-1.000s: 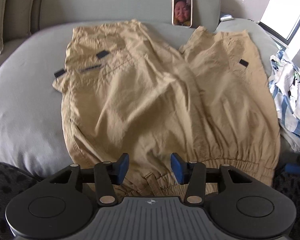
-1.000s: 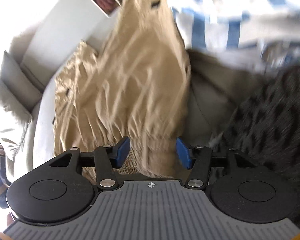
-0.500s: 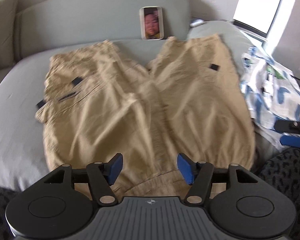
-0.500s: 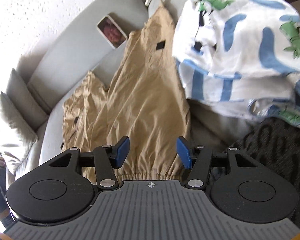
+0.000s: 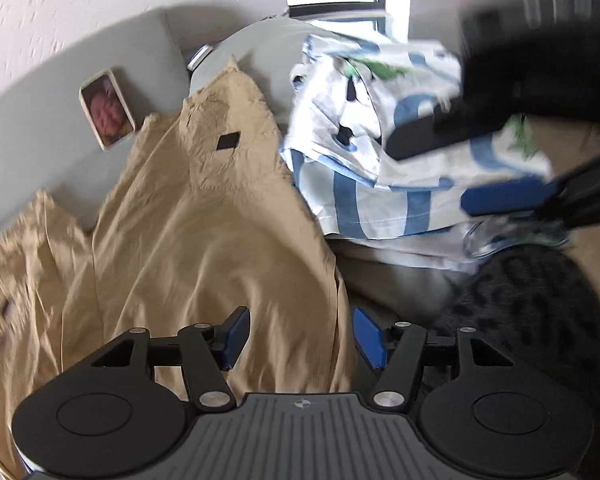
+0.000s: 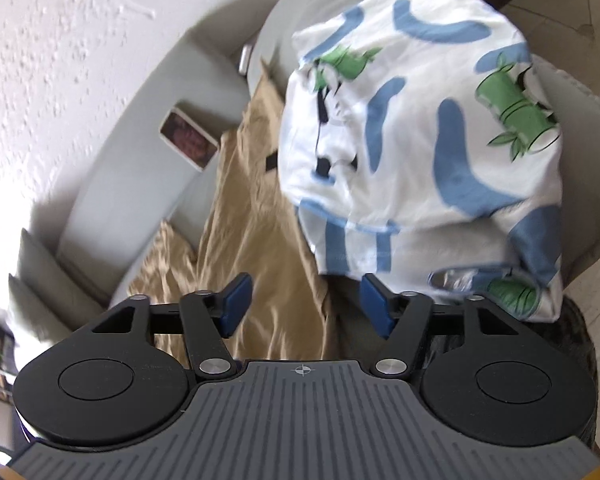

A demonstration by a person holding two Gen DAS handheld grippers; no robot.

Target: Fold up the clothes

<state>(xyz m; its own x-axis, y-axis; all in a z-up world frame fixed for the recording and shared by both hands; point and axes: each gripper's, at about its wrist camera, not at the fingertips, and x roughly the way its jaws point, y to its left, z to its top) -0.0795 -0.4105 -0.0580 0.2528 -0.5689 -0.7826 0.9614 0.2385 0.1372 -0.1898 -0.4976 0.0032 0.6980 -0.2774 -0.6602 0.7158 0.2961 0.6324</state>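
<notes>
With the left gripper (image 5: pixel 298 336) parted and empty and the right gripper (image 6: pixel 306 306) opening on nothing, we judged that the crumpled tan cotton trousers (image 5: pixel 204 240) on the grey sofa (image 5: pixel 140 60) risked snagging the white blue-patterned garment (image 6: pixel 420 140) alongside.

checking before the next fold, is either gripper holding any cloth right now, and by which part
Nothing is held. The left gripper is open above the tan trousers; the right gripper is opening, with no cloth pinched between its pads.
</notes>
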